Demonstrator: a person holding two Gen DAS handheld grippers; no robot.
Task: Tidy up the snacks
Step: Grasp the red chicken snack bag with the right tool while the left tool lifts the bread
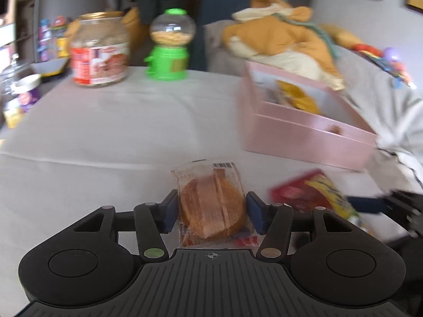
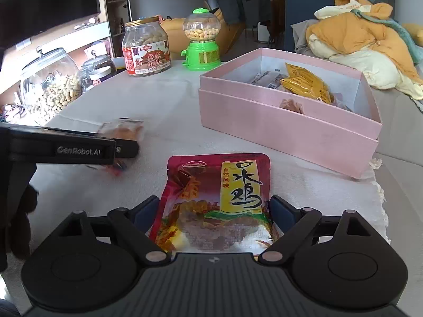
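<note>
Pink box [image 2: 288, 129], red-and-yellow pouch [image 2: 219, 198], green dispenser [image 2: 202, 55].

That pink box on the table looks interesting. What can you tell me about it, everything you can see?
The pink box is a shallow, open rectangular tray that looks like matte cardboard, white inside. It seems nested in a second pink layer, perhaps its lid, showing as a step along the side. It sits flat on the white tablecloth, at an angle to the camera. Inside lie a yellow snack packet, a pale wrapped bar and other partly hidden snacks. Neither gripper touches it.

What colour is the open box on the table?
Pink outside, white inside; the box shows best in the right wrist view.
</note>
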